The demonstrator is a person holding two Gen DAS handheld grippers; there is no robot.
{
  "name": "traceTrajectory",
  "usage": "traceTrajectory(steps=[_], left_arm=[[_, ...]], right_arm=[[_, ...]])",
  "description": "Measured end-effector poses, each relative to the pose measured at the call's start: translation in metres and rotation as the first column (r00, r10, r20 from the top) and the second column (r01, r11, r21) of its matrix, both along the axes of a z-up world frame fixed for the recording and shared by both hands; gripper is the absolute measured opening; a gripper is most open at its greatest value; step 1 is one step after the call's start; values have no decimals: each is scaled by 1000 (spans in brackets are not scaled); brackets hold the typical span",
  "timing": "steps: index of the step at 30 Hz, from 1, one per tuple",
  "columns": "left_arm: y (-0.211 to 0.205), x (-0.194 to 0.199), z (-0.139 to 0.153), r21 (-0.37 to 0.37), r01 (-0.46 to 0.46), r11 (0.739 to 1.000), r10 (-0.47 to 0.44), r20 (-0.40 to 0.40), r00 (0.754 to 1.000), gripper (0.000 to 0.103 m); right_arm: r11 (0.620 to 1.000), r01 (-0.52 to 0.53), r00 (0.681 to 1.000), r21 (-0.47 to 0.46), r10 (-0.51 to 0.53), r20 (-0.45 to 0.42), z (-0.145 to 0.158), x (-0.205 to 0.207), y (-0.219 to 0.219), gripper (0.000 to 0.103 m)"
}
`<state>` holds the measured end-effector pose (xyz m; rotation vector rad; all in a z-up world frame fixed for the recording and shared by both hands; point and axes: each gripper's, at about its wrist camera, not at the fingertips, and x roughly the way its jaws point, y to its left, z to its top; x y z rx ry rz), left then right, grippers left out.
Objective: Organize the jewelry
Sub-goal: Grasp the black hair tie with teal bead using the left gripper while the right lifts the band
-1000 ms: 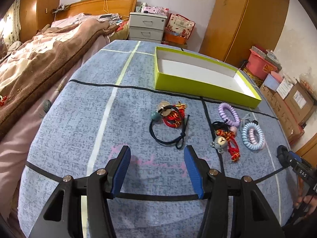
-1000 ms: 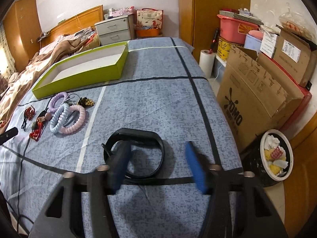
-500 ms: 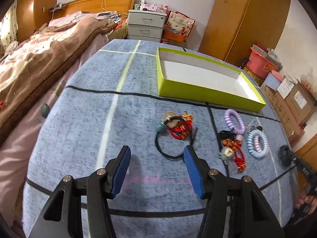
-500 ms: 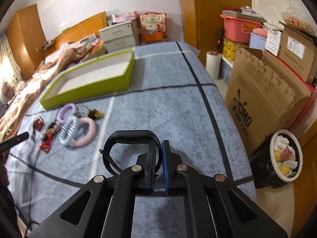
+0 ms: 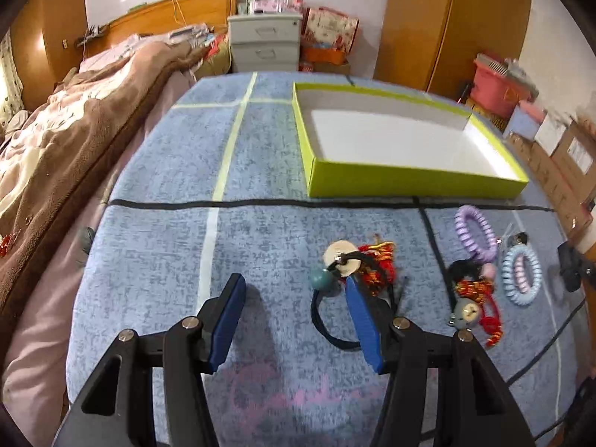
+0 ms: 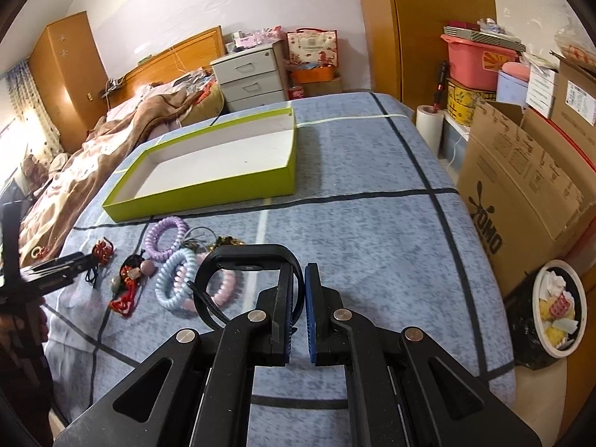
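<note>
A: In the lower middle of the right wrist view, the right gripper (image 6: 298, 300) is pinched tight on the black wristband (image 6: 247, 260), whose loop stands up off the blue bench (image 6: 365, 231) to the left of the fingers.

B: And the left gripper (image 5: 296, 320)?

A: Spread wide, nothing pinched. In its own view its right finger covers part of the black cord necklace (image 5: 327, 329), lower centre; whether it touches the cord I cannot tell.

B: Where is the rest of the jewelry?

A: Just above that finger lie a pale disc (image 5: 341, 259), a teal bead (image 5: 320, 278) and a red tassel (image 5: 380, 264). Right of them sit a purple coil bracelet (image 5: 475, 232), a light blue coil bracelet (image 5: 521, 277) and a red knotted charm with a small bell (image 5: 469, 311).

B: The box?

A: The green box (image 5: 409, 180), white inside, sits in the upper right of the left view, beyond the black line, with nothing in it.
</note>
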<state>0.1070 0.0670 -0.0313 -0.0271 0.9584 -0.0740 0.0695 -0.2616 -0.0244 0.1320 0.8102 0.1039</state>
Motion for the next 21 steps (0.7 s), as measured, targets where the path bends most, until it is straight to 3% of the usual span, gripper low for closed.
traceTrajectory(steps=[3, 8, 15, 21], left_arm=[[-5, 2, 2, 63, 4, 998, -5, 19, 1000, 58], [-1, 5, 0, 18, 17, 1000, -18, 17, 1000, 54], [-6, 5, 3, -1, 58, 998, -58, 16, 998, 14], [0, 1, 4, -67, 33, 997, -32, 20, 999, 14]], right_arm=[[1000, -6, 1000, 4, 6, -3, 0, 3, 4, 6], [1000, -17, 1000, 13, 17, -10, -2, 6, 7, 6], [1000, -21, 1000, 21, 22, -13, -2, 8, 10, 6], [999, -21, 1000, 23, 22, -13, -1, 9, 10, 6]])
